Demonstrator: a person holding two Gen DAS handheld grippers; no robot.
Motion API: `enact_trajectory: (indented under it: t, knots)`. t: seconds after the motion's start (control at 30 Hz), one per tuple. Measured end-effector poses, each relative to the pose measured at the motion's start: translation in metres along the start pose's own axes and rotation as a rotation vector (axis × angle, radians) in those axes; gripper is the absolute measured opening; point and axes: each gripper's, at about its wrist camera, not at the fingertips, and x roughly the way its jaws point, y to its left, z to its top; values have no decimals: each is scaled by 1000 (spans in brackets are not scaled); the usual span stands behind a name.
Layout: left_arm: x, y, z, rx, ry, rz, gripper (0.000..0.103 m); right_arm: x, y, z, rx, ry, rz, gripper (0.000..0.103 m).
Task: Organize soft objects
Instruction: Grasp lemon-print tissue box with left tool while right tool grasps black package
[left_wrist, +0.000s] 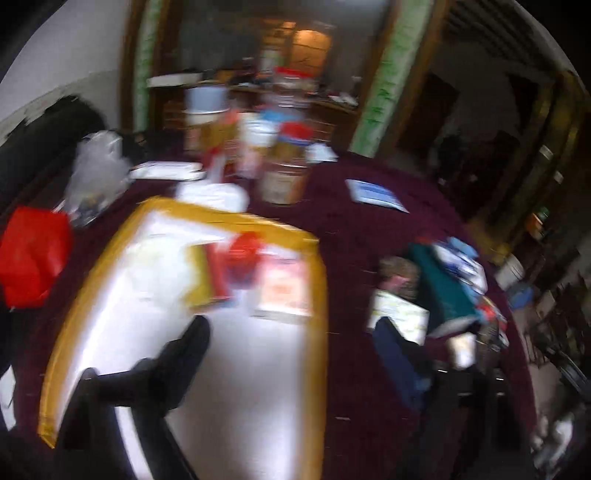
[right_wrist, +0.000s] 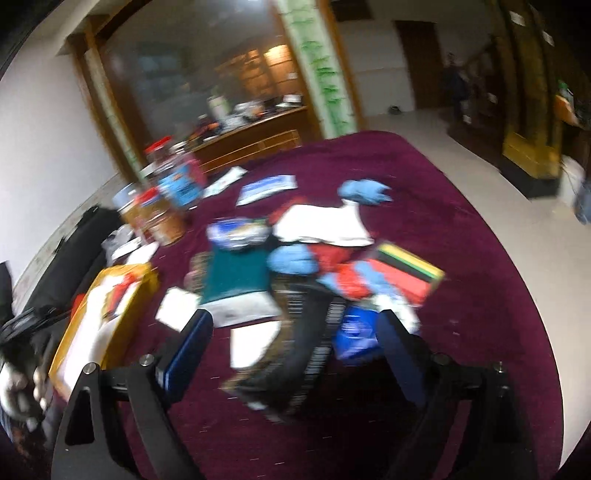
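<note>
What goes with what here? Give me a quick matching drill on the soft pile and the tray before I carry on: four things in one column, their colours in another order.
Things:
1. Wide flat rectangular tray, rim
2. Cloth covering the round table
3. Folded fabric piece at the left of the pile
4. Crumpled soft glove at the pile's far edge

Colours:
A. light blue
B. yellow
C. dark teal green
D. maroon

Pairs: 1-B, 2-D, 3-C, 4-A
</note>
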Motion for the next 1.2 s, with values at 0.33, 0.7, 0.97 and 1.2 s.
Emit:
enact_trajectory:
  t: [0.33,0.7,0.97,1.2]
  knots:
    - [101,-103,-15,100,226,-58,96,28,-56,-17,117,38,21,89]
    - [172,-126,-7,168,218,53,102,33,-62,-19,141,55,96,89]
    - [172,-145,-16,280,215,59,32,35,-51,-21,92,60,60,89]
    - [110,-142,-12,244,113,-93,24,31,-44,-22,67,72,41,89]
